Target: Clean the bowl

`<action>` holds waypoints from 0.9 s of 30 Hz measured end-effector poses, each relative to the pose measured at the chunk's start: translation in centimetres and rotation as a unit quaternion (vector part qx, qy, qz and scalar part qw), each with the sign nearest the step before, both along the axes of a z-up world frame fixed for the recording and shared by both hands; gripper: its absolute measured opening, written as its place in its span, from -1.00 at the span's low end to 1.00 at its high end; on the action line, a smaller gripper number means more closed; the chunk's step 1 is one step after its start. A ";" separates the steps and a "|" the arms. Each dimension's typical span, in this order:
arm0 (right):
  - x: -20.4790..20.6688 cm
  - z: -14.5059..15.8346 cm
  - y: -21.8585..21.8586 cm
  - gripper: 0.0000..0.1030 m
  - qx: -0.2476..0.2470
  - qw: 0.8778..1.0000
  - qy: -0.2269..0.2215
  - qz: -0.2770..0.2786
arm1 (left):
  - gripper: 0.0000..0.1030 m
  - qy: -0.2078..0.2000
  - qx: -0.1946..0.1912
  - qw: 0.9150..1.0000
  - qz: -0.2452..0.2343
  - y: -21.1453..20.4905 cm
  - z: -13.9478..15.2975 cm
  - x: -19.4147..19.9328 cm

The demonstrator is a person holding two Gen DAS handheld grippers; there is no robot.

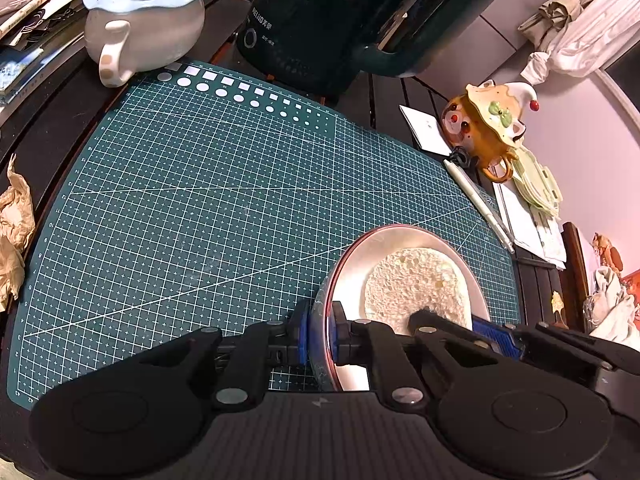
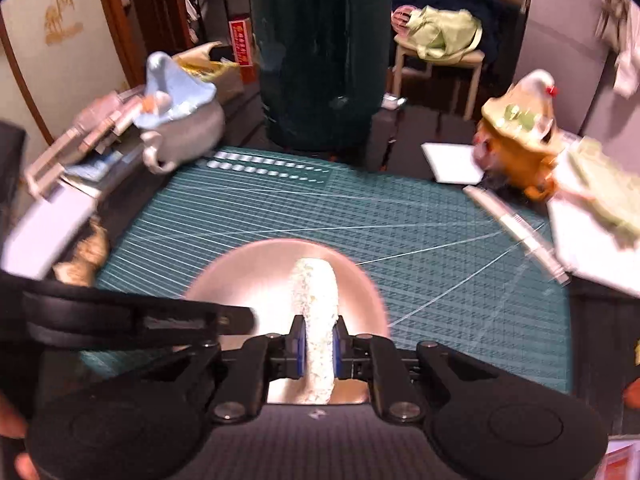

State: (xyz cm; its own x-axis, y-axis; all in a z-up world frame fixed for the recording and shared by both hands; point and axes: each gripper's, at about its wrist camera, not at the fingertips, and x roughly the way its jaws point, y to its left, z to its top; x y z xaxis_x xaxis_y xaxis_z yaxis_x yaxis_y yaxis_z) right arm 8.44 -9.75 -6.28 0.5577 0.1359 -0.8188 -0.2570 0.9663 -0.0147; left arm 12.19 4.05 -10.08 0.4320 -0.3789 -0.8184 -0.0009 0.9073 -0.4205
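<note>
A white bowl (image 1: pixel 352 280) with a pink rim sits on the green cutting mat, at the lower right of the left wrist view. My left gripper (image 1: pixel 322 340) is shut on the bowl's near-left rim, one blue pad outside and one inside. A pale round sponge (image 1: pixel 416 288) stands on edge inside the bowl. My right gripper (image 2: pixel 318 344) is shut on that sponge (image 2: pixel 316 288), which reaches down into the bowl (image 2: pixel 248 280). The left gripper's black arm (image 2: pixel 140 316) crosses the lower left of the right wrist view, which is blurred.
The cutting mat (image 1: pixel 200 200) covers the dark table. At its far edge stand a dark green kettle (image 1: pixel 340 20) and a white pot with a blue lid (image 1: pixel 148 28). An orange lidded pot (image 1: pixel 488 124), a pen (image 1: pixel 480 200) and papers lie on the right. Crumpled paper (image 1: pixel 14 232) lies on the left.
</note>
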 end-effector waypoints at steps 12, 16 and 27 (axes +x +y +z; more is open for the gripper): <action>-0.9 4.3 -2.6 -0.78 0.079 0.996 -0.027 -0.014 | -0.80 0.002 -0.003 1.000 0.002 0.1 0.0 0.1; -0.1 2.1 -1.8 -0.78 0.077 0.997 0.005 -0.005 | -0.80 0.002 -0.002 1.000 0.002 0.2 0.0 0.1; -1.3 2.7 -0.5 -0.78 -0.013 0.999 -0.041 -0.006 | -0.80 0.002 -0.006 1.000 0.002 0.3 -0.2 0.0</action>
